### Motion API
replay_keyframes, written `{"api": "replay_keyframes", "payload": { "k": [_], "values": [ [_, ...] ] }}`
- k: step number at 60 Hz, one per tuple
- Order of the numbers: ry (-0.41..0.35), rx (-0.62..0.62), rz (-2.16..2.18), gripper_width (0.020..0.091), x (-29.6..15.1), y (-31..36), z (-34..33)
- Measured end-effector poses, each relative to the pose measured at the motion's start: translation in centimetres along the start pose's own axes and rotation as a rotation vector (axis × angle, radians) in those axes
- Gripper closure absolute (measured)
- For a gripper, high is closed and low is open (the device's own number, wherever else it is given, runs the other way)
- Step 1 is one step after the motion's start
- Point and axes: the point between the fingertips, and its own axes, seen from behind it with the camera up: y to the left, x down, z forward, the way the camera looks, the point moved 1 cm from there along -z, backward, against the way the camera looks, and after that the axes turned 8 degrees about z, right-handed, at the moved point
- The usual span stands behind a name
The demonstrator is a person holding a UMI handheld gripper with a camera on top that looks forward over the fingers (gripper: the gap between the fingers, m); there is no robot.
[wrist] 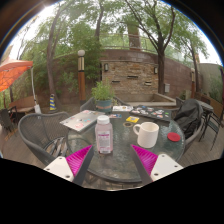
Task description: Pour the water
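Note:
A clear plastic water bottle (104,134) with a white cap stands upright on the round glass patio table (115,160), just ahead of my fingers and a little left of their midline. A white mug (147,133) stands to the bottle's right, its handle facing right. My gripper (109,162) is open, its pink pads (62,160) spread wide on either side, with nothing between them. The bottle sits beyond the fingertips, apart from both.
A red bottle cap (174,137) lies right of the mug. A white tray (79,120) and a yellow item (131,119) lie farther back, with a potted plant (103,95) behind. Metal mesh chairs (38,128) ring the table. A stone wall (130,75) and trees stand beyond.

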Motion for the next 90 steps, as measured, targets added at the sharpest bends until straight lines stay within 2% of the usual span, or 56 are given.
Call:
{"api": "replay_keyframes", "payload": {
  "k": [8,13,19,21,22,23,29,32,33,39,40,41,43,50,55,60,61,64,66,69,72,74,77,84,90],
  "values": [
    [-0.046,-0.023,-0.001,0.0277,-0.2,4.0,7.7],
    [-0.069,-0.029,-0.011,0.0277,-0.3,4.2,12.0],
    [-0.134,-0.005,-0.054,0.0286,-1.7,3.5,15.5],
    [-0.144,-0.002,-0.065,0.0353,-2.1,3.3,16.3],
    [-0.144,0.004,-0.070,0.0440,-2.0,3.3,16.6],
    [-0.137,0.007,-0.080,0.0567,-1.8,3.2,16.9],
    [-0.155,-0.012,-0.110,0.0615,-1.8,3.8,17.3],
    [-0.128,-0.012,-0.126,0.0629,-0.9,4.1,16.9],
    [-0.116,-0.016,-0.129,0.0654,-1.8,4.0,17.1],
    [-0.040,-0.015,-0.106,0.0670,-1.9,4.1,16.8],
    [-0.037,-0.011,-0.113,0.0670,-0.5,4.5,16.1],
    [-0.031,-0.016,-0.107,0.0670,-2.6,4.6,16.5],
    [-0.036,-0.035,-0.097,0.0670,-2.9,4.9,15.9],
    [-0.056,-0.074,0.086,0.0669,-8.5,5.3,14.1],
    [-0.043,-0.117,0.400,0.0672,-12.5,4.6,13.8],
    [-0.016,-0.203,0.813,0.0673,-14.4,1.7,14.4],
    [-0.022,-0.247,0.875,0.0672,-13.1,0.6,14.6],
    [0.003,-0.309,1.098,0.0673,-13.2,-1.6,15.0],
    [0.031,-0.316,1.271,0.0674,-14.3,-1.8,16.0],
    [0.069,-0.422,1.473,0.0675,-12.8,-3.7,16.1],
    [0.117,-0.445,1.728,0.0674,-13.4,-4.4,17.0],
    [0.133,-0.492,1.820,0.0675,-11.8,-6.0,16.8],
    [0.167,-0.509,1.986,0.0674,-12.8,-6.7,16.8],
    [0.216,-0.565,2.182,0.0672,-11.1,-7.0,16.8],
    [0.196,-0.588,2.306,0.0675,-11.7,-8.0,16.3]
  ]
}}
